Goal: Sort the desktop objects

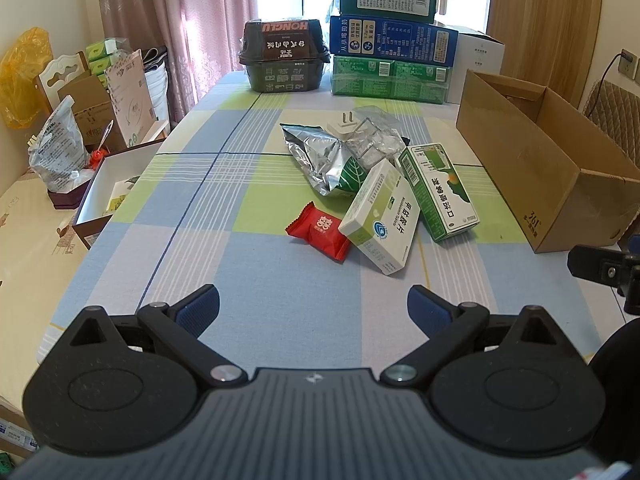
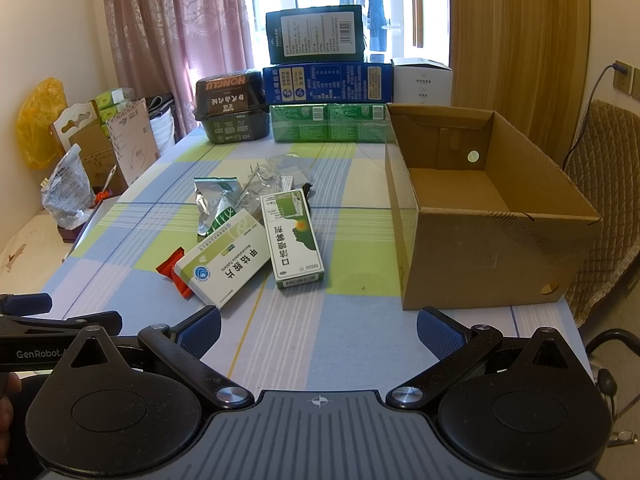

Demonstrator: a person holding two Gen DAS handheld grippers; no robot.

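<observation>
A pile lies mid-table: a white medicine box (image 1: 380,218) (image 2: 226,266), a green medicine box (image 1: 438,190) (image 2: 294,236), a red candy wrapper (image 1: 318,232) (image 2: 173,272), a silver foil bag (image 1: 320,156) (image 2: 212,208), a white plug (image 1: 344,124) and clear plastic (image 1: 374,142). An open, empty cardboard box (image 1: 540,172) (image 2: 480,240) stands to the right of the pile. My left gripper (image 1: 314,310) is open and empty, hovering short of the candy. My right gripper (image 2: 318,330) is open and empty, near the front edge, between pile and box.
At the back stand a dark food tub (image 1: 282,56) (image 2: 232,106), stacked green and blue cartons (image 1: 392,44) (image 2: 326,92) and a white box (image 2: 422,82). Off the table's left edge are bags and boxes (image 1: 96,128). A chair (image 2: 604,184) stands at right.
</observation>
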